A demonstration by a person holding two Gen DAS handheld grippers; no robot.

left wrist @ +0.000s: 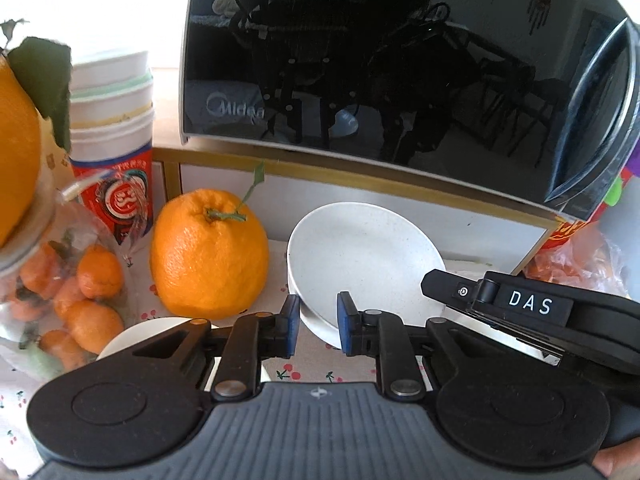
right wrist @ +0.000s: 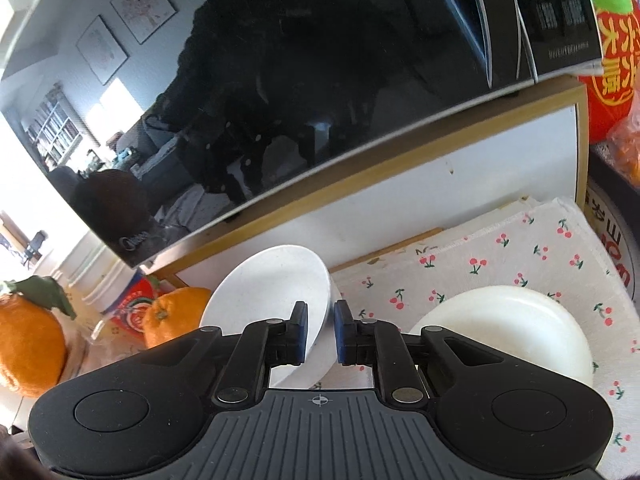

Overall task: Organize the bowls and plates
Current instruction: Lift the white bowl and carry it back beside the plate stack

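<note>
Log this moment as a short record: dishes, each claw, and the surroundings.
dishes: speckled white plates stacked, tilted in front of the microwave; white bowl on the cloth to their right
left claw: open, pads on either side of the stack's near rim, not clamped
right claw: narrowly open at the stack's right edge, holding nothing
surface: cherry-print cloth
behind: black microwave on a white shelf
left side: large orange, paper cups, bag of small mandarins
</note>
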